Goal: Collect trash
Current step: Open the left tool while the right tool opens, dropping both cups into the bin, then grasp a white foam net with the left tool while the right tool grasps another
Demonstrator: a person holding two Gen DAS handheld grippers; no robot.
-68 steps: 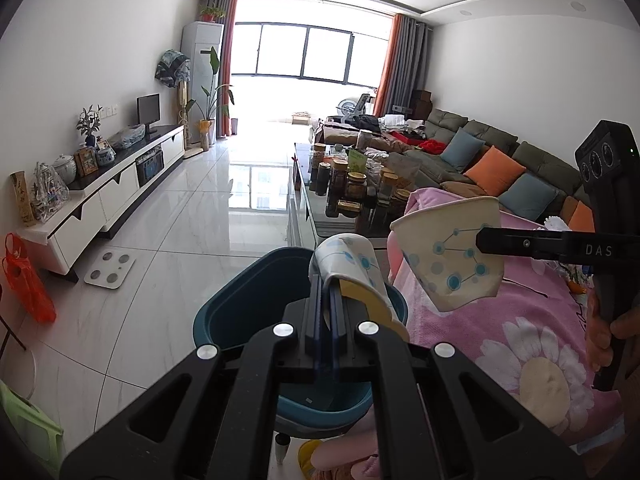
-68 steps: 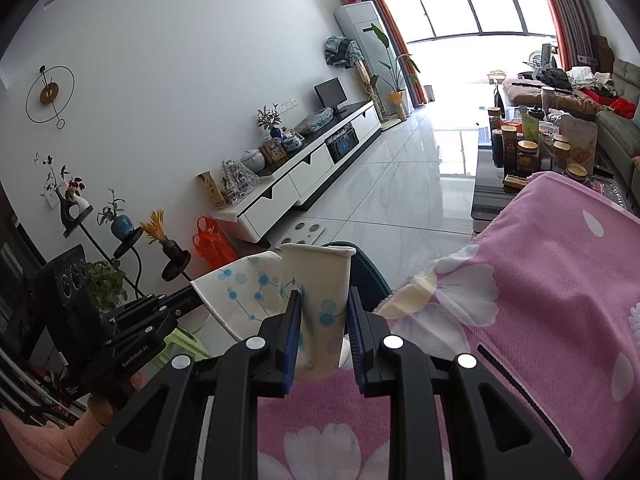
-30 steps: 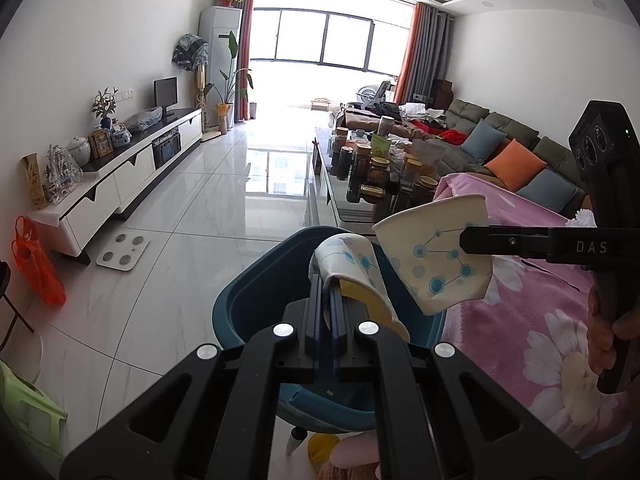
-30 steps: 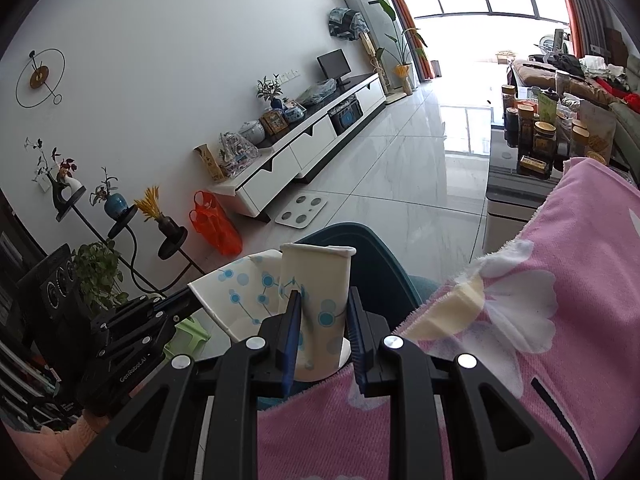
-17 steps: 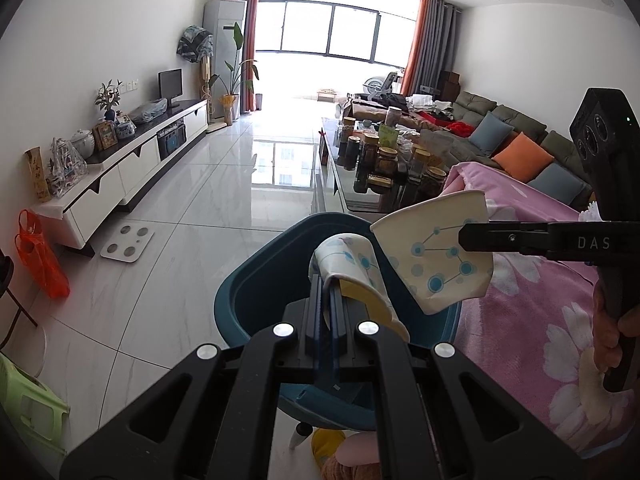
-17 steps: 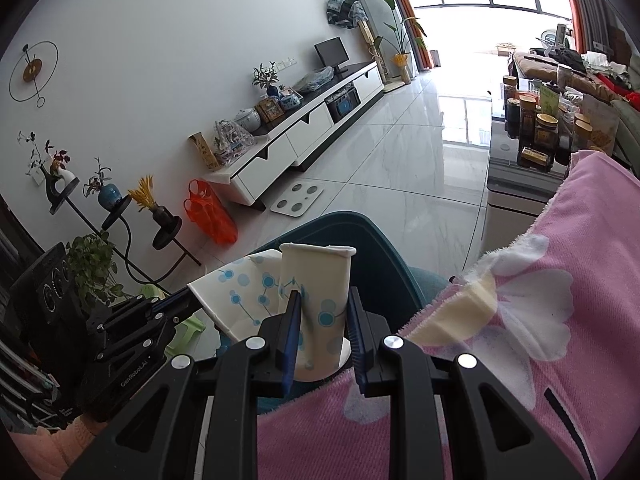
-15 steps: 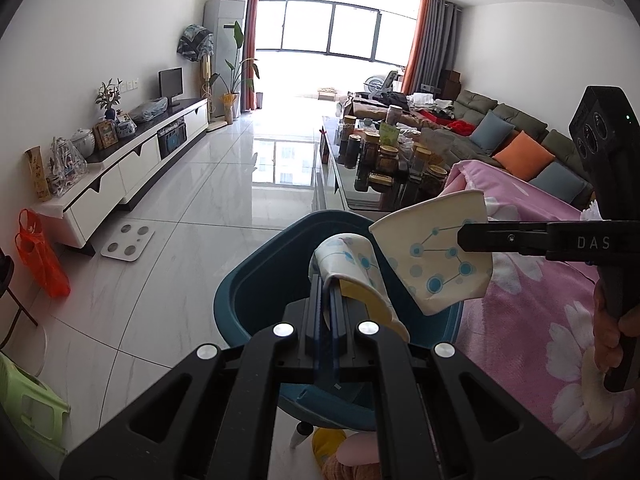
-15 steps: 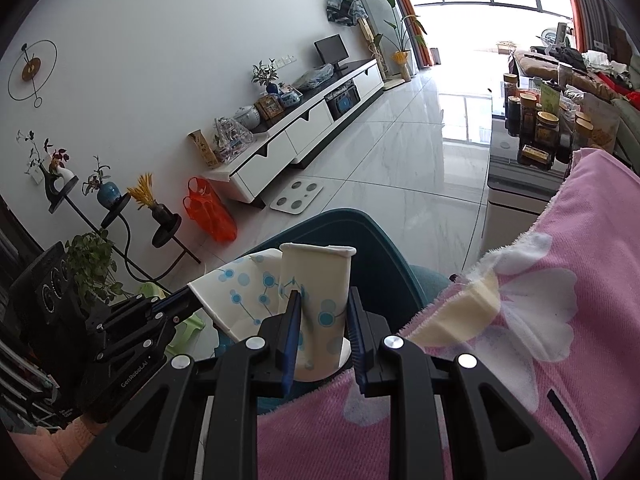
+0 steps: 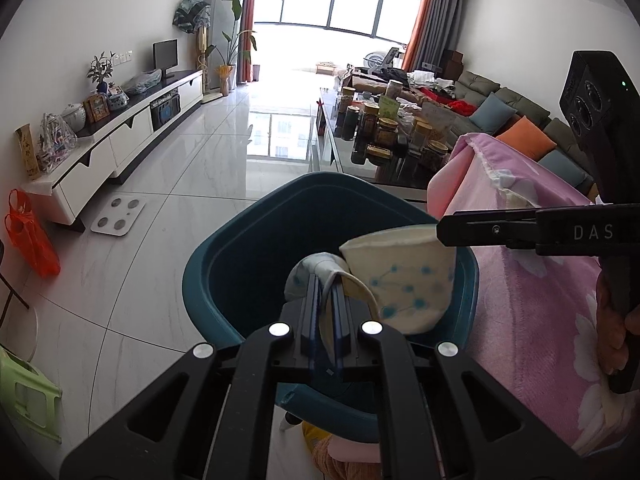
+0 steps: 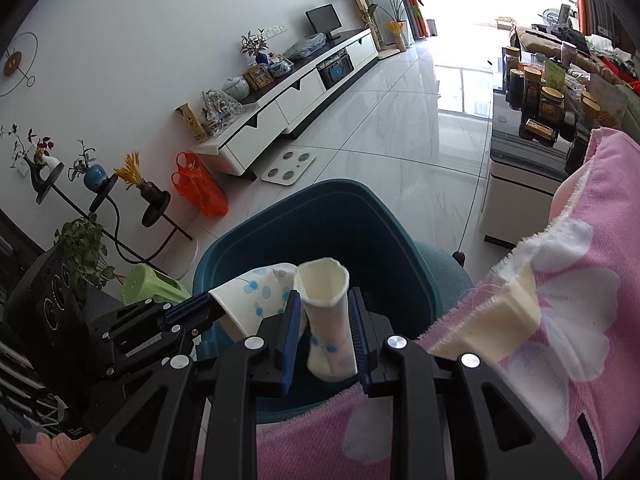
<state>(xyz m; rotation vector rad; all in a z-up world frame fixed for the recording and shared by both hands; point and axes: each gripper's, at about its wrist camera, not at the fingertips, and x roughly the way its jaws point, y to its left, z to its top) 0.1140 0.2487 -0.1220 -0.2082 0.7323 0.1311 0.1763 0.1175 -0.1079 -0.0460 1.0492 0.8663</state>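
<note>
A teal trash bin (image 9: 248, 248) (image 10: 340, 216) stands on the floor right below both grippers. My left gripper (image 9: 325, 280) holds a flattened white paper cup with blue dots (image 9: 308, 276) over the bin's mouth; its jaws are opening, and the cup's wall is still pinched between the pads. In the right wrist view that cup (image 10: 256, 292) juts out from the left gripper (image 10: 208, 300). My right gripper (image 10: 323, 294) is shut on a second dotted paper cup (image 10: 324, 308) (image 9: 404, 280), mouth up, close beside the first and over the bin.
A pink floral blanket (image 9: 540, 280) (image 10: 560, 320) borders the bin on the right. Beyond it, a glass coffee table (image 9: 332, 152) carries several jars. A green stool (image 10: 148, 284), an orange bag (image 9: 32, 236) and a floor scale (image 9: 118, 220) lie to the left, by the white TV cabinet (image 9: 120, 148).
Both grippers have sunk forward toward the bin, which now fills more of each view. The right cup hangs lower, inside the bin's outline. The left jaws have parted slightly.
</note>
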